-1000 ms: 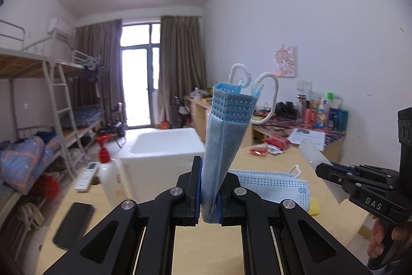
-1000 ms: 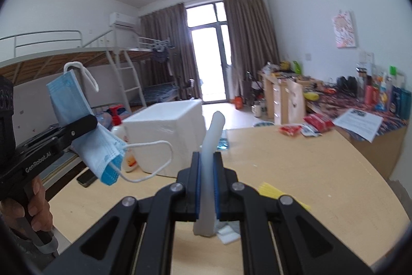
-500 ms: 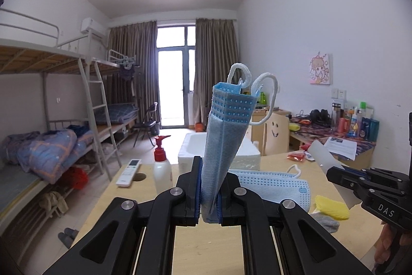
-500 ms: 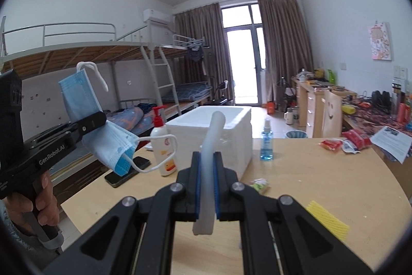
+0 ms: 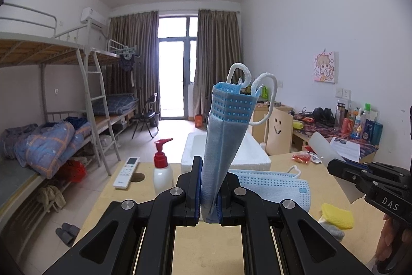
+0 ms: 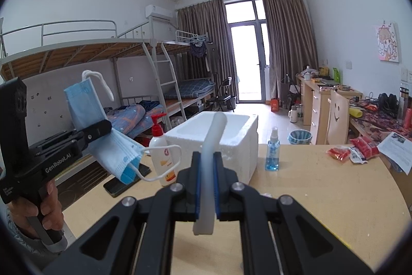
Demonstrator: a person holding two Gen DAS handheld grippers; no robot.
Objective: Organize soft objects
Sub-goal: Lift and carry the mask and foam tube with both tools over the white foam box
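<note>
My left gripper is shut on a folded blue face mask that stands upright between its fingers; it also shows in the right wrist view, held above the table at left. My right gripper is shut on a white soft foam sheet, also seen at right in the left wrist view. Both are held above the wooden table. A second blue mask lies flat on the table. A white foam box stands open at the table's far side.
A red-pump lotion bottle, a blue spray bottle, a remote, a dark phone, a yellow sponge, a grey cloth and red packets lie on the table. Bunk beds stand left.
Both grippers have risen and levelled, so the views show more of the room and the table sits lower. Each grip is unchanged.
</note>
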